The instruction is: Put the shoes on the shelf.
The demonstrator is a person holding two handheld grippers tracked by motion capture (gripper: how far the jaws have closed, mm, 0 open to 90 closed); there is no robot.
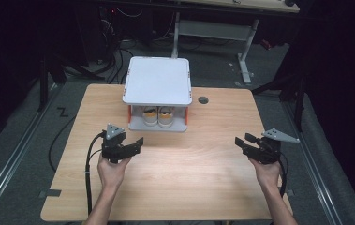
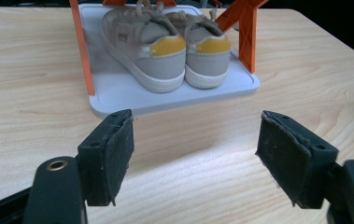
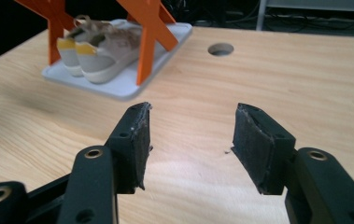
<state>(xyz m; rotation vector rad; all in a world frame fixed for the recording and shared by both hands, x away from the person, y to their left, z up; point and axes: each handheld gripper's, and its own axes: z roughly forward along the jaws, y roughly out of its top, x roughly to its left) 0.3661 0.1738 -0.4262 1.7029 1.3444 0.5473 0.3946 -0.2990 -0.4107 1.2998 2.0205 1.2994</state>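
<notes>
Two suede sneakers [image 2: 165, 46] on a white plastic rack [image 2: 118, 93] with orange struts.
Ahead, left gripper [image 2: 195, 154] and right gripper [image 3: 191, 147] gape empty, pads fuzzy.

A: Right hand-held gripper [image 3: 191, 144] low over the worktop [image 3: 277, 79], jaws rising from the bottom edge. State?

B: Jaws stand apart, bare wood between the dark pads [image 3: 139, 140]. Nothing held. Pad edges look frayed.

A: What lies ahead?

B: Upper left, a pale grey tray [image 3: 123, 88] resting on the worktop, well apart from the jaws. Orange struts [image 3: 149, 37] rise from it, crossing. A pair of beige shoes [image 3: 97, 46] sits on the tray, heels with yellow tabs facing the camera.

A: Anything else?

B: A round hole [image 3: 221, 49] in the worktop, to the right of the tray. Dark background with cables beyond the far edge.
</notes>
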